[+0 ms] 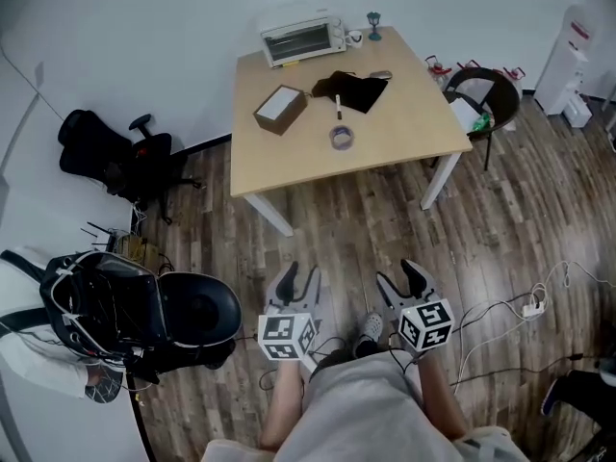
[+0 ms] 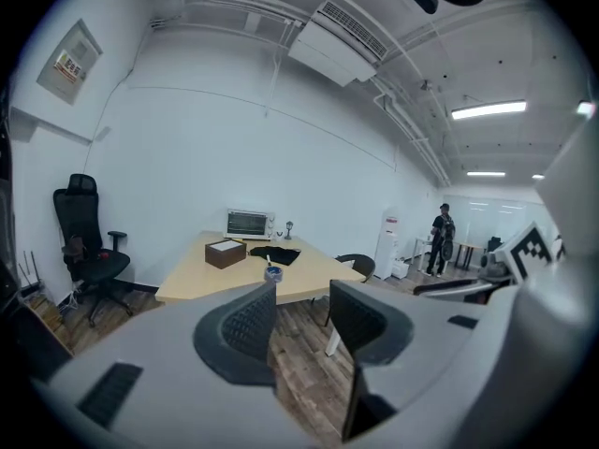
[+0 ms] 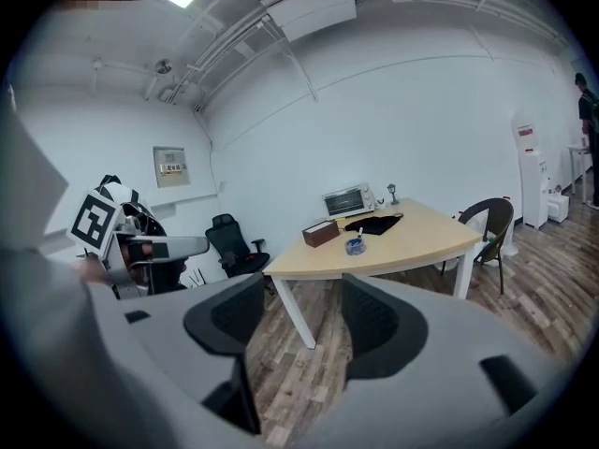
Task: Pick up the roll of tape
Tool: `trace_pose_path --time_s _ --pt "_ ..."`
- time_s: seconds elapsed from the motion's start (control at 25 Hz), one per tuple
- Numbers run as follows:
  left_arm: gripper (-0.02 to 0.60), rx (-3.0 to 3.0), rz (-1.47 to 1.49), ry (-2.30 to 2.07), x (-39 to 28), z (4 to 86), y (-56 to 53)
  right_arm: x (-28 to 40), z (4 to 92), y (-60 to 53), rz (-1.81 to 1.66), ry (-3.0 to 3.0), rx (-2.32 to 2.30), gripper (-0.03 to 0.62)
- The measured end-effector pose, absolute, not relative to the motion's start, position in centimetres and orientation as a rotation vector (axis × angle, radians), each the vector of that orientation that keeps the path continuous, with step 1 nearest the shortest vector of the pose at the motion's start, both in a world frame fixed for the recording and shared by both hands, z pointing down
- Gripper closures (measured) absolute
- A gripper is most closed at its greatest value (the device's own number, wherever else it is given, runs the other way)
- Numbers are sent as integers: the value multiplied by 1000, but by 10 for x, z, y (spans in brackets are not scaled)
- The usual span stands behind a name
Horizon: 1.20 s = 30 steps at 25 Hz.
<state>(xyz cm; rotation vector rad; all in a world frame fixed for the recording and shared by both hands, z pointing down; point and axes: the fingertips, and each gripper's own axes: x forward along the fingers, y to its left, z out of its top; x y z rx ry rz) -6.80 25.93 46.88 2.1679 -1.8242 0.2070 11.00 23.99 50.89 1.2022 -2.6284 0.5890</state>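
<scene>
At the approach step, with left gripper (image 1: 300, 275) and right gripper (image 1: 400, 279) both wide and empty, well short of the table (image 1: 404, 114); next, probably stepping closer to set jaws around the tape (image 1: 342, 138) (mid-tabletop, nearer the front edge).

The left gripper (image 1: 300, 277) and right gripper (image 1: 400, 279) were held side by side, angled slightly downward, fingers (image 2: 245, 325) apart, empty.

A smooth matt wooden table (image 1: 404, 128) stands on a dark wood-plank floor (image 1: 500, 219).
</scene>
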Motion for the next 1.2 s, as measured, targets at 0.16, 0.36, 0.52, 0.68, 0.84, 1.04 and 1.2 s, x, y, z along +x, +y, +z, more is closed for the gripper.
trace_pose_path --time_s 0.16,0.36,0.52,0.68,0.84,1.04,1.2 --pt "410 2143 217 -1828 -60 477 234 116 514 211 605 -2634 1172 332" --pt "410 2117 230 -1810 -54 493 213 116 531 201 660 -2634 1132 333" --pt "410 2128 230 -1791 -47 498 188 120 534 182 659 -2642 1140 332" --pt "410 2165 236 -1764 -38 501 159 129 538 157 663 -2635 1187 332" --pt "411 2173 232 -1736 -38 505 126 133 539 129 675 -2624 1221 332" --pt "411 2193 262 -1695 -41 512 82 130 547 88 710 -2607 1259 332" --pt "411 2198 278 -1670 -55 516 39 113 552 51 728 -2588 1260 332"
